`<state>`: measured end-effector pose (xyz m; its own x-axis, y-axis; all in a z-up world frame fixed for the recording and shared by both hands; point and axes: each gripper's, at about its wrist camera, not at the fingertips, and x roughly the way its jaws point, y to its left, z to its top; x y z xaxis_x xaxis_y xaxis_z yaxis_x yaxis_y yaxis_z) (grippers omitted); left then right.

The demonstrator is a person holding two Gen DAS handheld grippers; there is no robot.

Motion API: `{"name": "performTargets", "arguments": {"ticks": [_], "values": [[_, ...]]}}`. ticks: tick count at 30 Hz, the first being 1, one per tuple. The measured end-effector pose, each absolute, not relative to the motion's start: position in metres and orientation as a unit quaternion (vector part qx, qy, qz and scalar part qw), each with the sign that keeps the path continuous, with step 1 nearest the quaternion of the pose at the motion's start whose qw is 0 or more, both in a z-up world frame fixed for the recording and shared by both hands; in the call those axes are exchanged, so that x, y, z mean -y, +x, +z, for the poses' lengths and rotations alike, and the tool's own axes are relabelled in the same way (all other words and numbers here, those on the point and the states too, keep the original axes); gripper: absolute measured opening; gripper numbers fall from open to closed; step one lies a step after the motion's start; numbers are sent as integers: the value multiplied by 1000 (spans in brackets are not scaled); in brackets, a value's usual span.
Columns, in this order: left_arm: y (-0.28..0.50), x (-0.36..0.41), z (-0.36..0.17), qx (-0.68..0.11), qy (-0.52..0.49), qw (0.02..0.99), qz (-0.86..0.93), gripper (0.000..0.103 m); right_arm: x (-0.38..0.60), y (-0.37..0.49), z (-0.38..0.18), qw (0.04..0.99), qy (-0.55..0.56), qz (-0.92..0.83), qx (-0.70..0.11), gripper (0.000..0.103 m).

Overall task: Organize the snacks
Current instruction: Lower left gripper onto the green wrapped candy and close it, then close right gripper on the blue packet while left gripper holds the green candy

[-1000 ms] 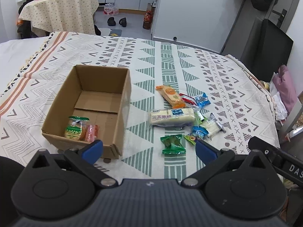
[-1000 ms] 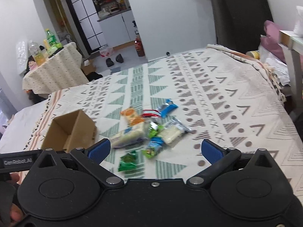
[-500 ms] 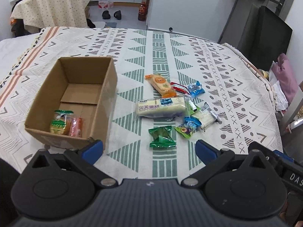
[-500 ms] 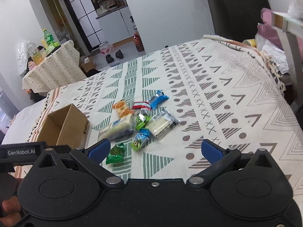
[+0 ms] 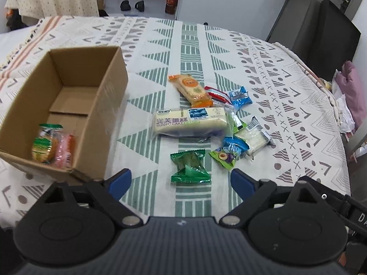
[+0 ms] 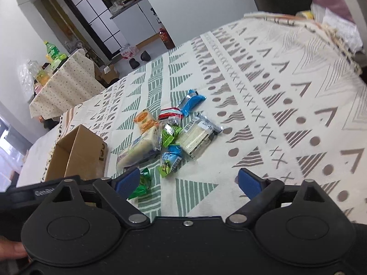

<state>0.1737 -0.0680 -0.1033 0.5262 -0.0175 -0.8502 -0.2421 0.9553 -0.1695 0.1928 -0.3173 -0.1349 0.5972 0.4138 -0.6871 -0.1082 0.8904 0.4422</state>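
An open cardboard box (image 5: 107, 105) (image 6: 78, 153) stands at the left on the patterned cloth, with two wrapped snacks (image 5: 52, 146) in its near corner. To its right lies a loose pile: a long white cake pack (image 5: 190, 121), an orange cracker pack (image 5: 190, 88), a blue packet (image 5: 239, 96), a clear-wrapped white bar (image 6: 197, 135) and a green candy packet (image 5: 189, 167). My left gripper (image 5: 181, 182) hovers just before the green packet, its jaws closing with nothing between them. My right gripper (image 6: 189, 182) hangs over the cloth near the pile, jaws closing, also empty.
The patterned cloth (image 5: 263, 73) covers a wide bed-like surface. A dark chair (image 5: 321, 34) and pink fabric (image 5: 353, 91) sit past its right edge. A small table with bottles (image 6: 59, 78) and shoes on the floor (image 5: 133, 5) lie beyond the far edge.
Both grippers have come down and forward toward the snack pile, which now looks larger. The blue pads of both stand a little closer together than before.
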Motion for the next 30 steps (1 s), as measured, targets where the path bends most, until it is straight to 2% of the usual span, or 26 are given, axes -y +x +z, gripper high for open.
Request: {"name": "performTargets", "arguments": {"ticks": [4,8,19,24,30], "values": [[186,68,-119,-492,-142,857,66,82,311,204,-144,872,190,153,-425,86],[197,65,-134,-501,-152,850,65,69,303,214,-152,865,193,160,-434,77],[220,68,-166,-522,-171,834,53,54,284,249,-185,837,229,172,-466,58],[226,66,-179,-528,-190,826,51,33,277,257,-194,835,225,168,-474,56],[233,55,-174,-523,-184,830,63,29,274,266,-201,833,244,167,-468,54]]}}
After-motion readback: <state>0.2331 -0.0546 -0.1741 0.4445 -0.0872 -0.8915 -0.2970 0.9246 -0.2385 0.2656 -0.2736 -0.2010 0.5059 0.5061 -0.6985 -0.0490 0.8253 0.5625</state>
